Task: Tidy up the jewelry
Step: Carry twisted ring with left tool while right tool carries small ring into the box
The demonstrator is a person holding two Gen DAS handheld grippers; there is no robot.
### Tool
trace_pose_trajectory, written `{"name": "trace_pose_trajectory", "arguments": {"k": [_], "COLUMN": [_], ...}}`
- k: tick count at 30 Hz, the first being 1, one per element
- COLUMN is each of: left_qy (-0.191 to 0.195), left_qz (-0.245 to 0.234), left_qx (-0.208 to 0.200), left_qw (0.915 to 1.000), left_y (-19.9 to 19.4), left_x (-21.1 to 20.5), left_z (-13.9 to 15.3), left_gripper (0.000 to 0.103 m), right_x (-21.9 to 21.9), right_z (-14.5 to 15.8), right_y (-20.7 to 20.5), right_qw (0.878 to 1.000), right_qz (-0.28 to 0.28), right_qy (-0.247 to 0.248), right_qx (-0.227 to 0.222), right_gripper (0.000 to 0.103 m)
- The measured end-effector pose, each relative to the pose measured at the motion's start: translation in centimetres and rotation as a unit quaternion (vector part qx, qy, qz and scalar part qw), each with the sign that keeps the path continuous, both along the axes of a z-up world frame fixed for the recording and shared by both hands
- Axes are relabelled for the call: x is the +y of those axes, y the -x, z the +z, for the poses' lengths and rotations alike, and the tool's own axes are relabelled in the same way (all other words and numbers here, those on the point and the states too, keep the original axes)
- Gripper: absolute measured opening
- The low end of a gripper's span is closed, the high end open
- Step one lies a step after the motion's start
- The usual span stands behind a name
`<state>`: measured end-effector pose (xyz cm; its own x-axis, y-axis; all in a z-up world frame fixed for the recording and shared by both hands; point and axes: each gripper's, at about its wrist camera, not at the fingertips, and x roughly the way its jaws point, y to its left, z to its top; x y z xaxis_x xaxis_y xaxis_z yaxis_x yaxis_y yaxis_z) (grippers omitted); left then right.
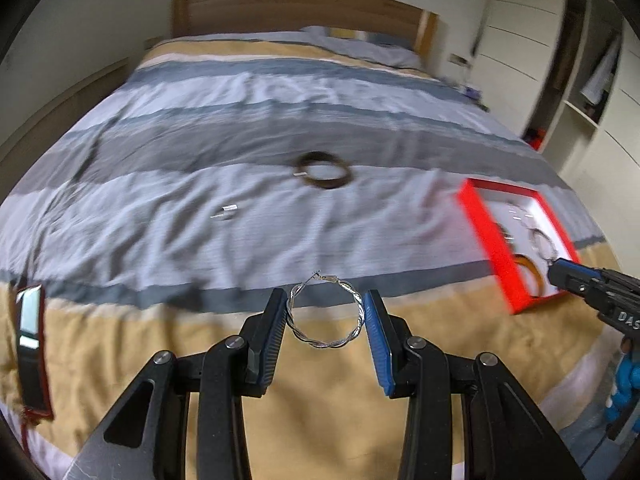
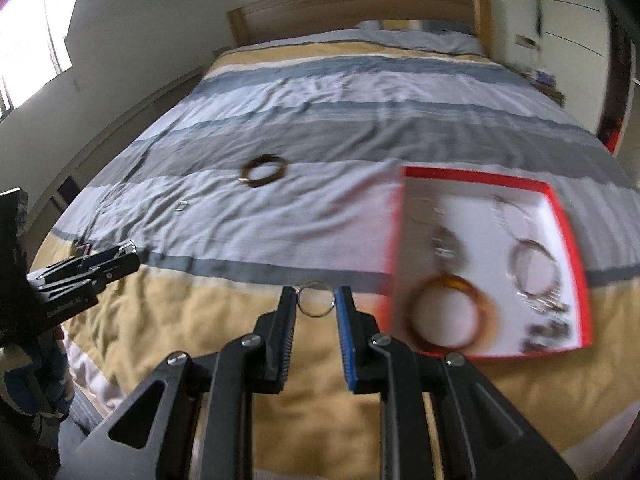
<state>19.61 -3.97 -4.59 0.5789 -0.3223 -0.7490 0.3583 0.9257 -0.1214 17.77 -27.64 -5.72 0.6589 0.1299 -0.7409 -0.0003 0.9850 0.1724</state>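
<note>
My left gripper is shut on a twisted silver hoop earring and holds it above the bed's front edge. My right gripper is shut on a small silver ring, just left of the red jewelry box. The box holds an amber bangle, a silver hoop and several other pieces. It also shows in the left wrist view, where the right gripper hangs over its near end. A dark bangle and a small silver piece lie on the duvet.
The striped duvet covers a bed with a wooden headboard. A red-edged phone-like object lies at the bed's front left. White wardrobes stand on the right. A window is on the left.
</note>
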Motion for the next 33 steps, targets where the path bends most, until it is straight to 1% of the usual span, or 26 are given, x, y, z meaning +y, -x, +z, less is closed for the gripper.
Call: {"name": "trace_pose_trajectory", "arguments": {"k": [4,8,14,19,21,24,27,33], "left_qy": [0.004,0.005,-0.006,-0.018,-0.022,-0.032,-0.036,-0.048], "left_qz": [-0.046,-0.086,-0.149,-0.182,-0.186,-0.179,-0.171,-0.169], "left_qx": [-0.001,0.001,-0.003,0.008,0.018,0.029,0.036,0.042], "left_qw": [0.9989,0.9963,0.9888,0.9831,0.9822,0.983,0.984,0.9836], "left_y": [0.6,0.9,1.0,0.4,-0.1,-0.9,-1.4,-2.0], "left_x": [-5.4,-10.4,-18.8,-24.2,-25.7,-27.2,-27.6,-27.7], "left_z": [0.4,0.5,0.4,-1.1,-2.2,-3.8,-4.9,-6.4], "left_gripper": [0.039,0.039,0.039,0.039,0.039,0.039,0.039,0.039], "right_x": [-4.1,-7.6,-11.8,-14.3,-15.1,-16.4,-17.0,-17.7], "right_z": [-0.1,-0.6,-2.0,-3.4,-3.8,-4.6,-5.0,-6.2], "right_y": [1.5,2.1,1.1,-0.5,-1.1,-2.6,-4.0,-5.9], "right_qw": [1.0,0.999,0.998,0.998,0.998,0.998,0.998,0.997], "right_qz": [-0.028,-0.048,-0.058,-0.055,-0.054,-0.041,-0.023,-0.007], "right_qy": [0.007,0.009,0.014,0.021,0.023,0.024,0.035,0.053], "right_qx": [0.003,0.006,0.017,0.027,0.03,0.041,0.047,0.064], "right_gripper": [0.019,0.019,0.019,0.019,0.019,0.019,0.019,0.019]}}
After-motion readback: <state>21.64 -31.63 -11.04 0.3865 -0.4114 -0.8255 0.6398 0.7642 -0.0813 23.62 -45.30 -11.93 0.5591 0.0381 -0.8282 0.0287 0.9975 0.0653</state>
